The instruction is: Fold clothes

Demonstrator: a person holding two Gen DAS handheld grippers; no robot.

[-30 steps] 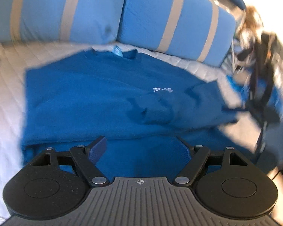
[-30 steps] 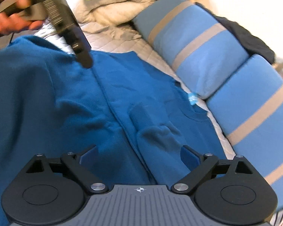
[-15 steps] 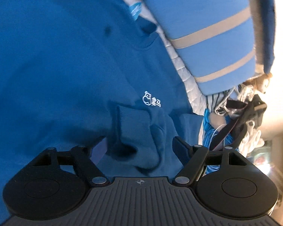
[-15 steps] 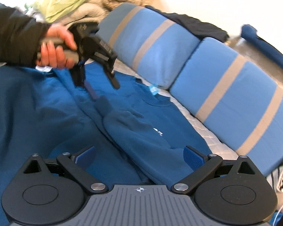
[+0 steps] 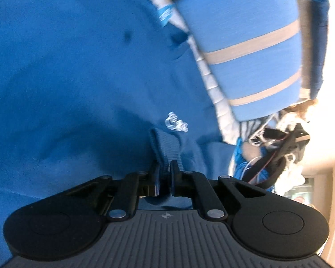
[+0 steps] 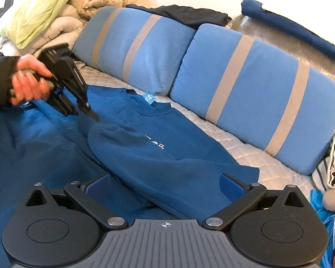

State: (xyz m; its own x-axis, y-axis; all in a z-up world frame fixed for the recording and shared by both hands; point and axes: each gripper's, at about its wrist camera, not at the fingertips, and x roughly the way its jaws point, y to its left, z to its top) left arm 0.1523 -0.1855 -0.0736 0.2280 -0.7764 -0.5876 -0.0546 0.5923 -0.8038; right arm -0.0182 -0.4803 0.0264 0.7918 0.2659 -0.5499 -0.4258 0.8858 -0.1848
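Folding barely begun: the blue sweater [image 6: 145,147] lies spread on the bed [image 6: 241,143] below the pillows [image 6: 252,89], one sleeve crossed over its chest, left tongs [image 5: 164,168] clenched on its cuff [image 5: 167,144], right tongs [image 6: 165,184] released above it.

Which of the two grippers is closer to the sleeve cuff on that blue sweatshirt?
Left. The left gripper is clamped on the sleeve cuff; the right gripper hangs open above the sweatshirt, away from it.

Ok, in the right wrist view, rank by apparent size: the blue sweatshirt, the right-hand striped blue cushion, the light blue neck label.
1. Blue sweatshirt, though nearness to the camera inflates it.
2. Right-hand striped blue cushion.
3. Light blue neck label, clearly smallest.
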